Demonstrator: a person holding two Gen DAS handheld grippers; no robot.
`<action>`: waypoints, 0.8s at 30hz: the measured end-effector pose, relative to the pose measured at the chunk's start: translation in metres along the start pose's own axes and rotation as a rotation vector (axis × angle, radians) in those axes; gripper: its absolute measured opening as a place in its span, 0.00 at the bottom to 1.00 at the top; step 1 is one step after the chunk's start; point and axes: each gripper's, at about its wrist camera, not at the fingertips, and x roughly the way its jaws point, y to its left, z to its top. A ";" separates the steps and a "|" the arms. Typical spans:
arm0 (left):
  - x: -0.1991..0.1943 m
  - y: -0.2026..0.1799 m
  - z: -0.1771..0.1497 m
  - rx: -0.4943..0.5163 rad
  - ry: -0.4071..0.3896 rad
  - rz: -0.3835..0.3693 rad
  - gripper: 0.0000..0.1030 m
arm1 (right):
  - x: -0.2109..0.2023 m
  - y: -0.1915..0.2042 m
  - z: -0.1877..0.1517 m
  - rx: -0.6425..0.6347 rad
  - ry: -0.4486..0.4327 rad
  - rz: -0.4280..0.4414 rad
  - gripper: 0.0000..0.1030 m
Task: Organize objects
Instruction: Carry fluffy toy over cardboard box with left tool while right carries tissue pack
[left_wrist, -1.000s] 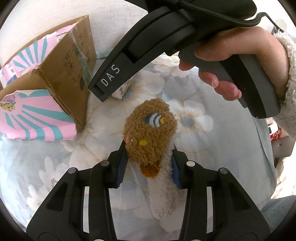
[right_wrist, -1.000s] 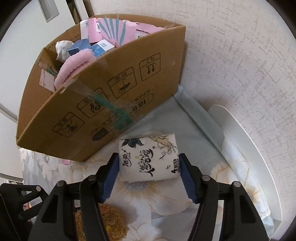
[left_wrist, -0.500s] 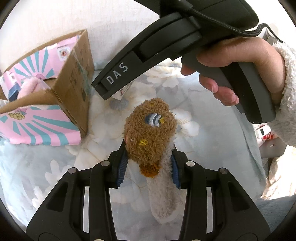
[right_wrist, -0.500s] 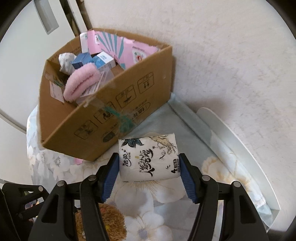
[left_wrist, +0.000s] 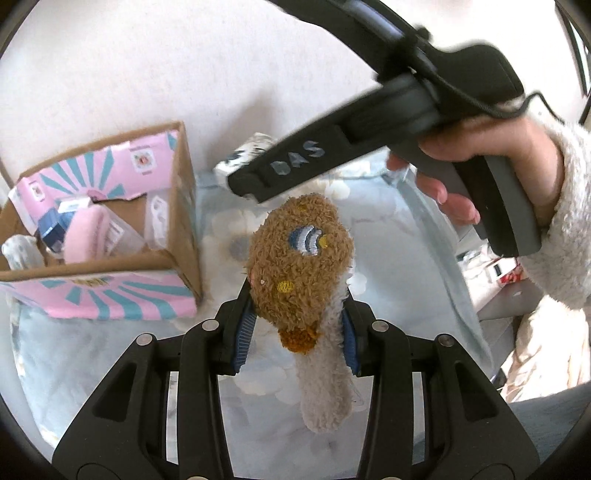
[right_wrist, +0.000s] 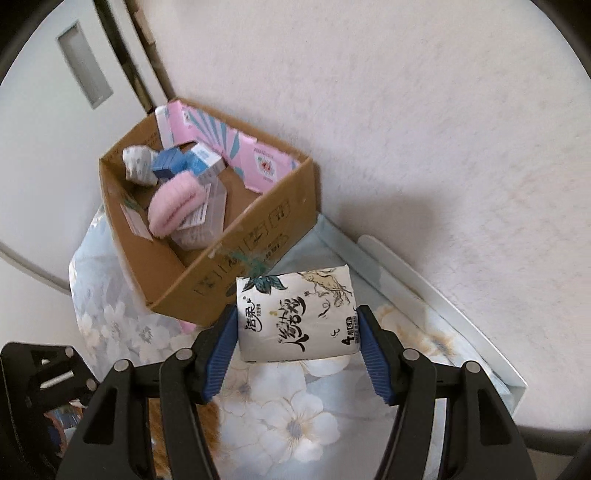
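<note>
My left gripper (left_wrist: 295, 332) is shut on a brown plush toy (left_wrist: 301, 264) with a whitish tail, held above the flowered cloth. My right gripper (right_wrist: 297, 350) is shut on a white tissue pack (right_wrist: 297, 314) with black writing, held in the air just right of the cardboard box (right_wrist: 258, 236). The box is open and holds a pink fluffy item (right_wrist: 177, 203), small blue boxes (right_wrist: 170, 164) and other packets. In the left wrist view the box (left_wrist: 184, 206) sits at the left, and the right gripper's body (left_wrist: 369, 147) crosses the top with the tissue pack (left_wrist: 243, 155) at its tip.
The flowered cloth (right_wrist: 288, 424) covers the surface below. A textured white wall (right_wrist: 406, 110) stands behind the box. A white rim (right_wrist: 443, 291) borders the surface at the right. A white door (right_wrist: 48, 110) is at the far left.
Both grippers have risen with their loads. The box now looks smaller and lower, and its inside shows in both views. The right gripper moved up and away in the left view.
</note>
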 end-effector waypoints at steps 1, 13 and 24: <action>-0.003 0.005 0.004 -0.006 -0.005 -0.001 0.35 | -0.004 -0.001 0.001 0.015 -0.003 -0.002 0.57; -0.062 0.060 0.033 -0.021 -0.087 -0.011 0.35 | -0.046 0.010 0.030 0.157 -0.066 -0.042 0.57; -0.104 0.128 0.076 -0.001 -0.134 0.005 0.35 | -0.059 0.035 0.062 0.232 -0.097 -0.069 0.57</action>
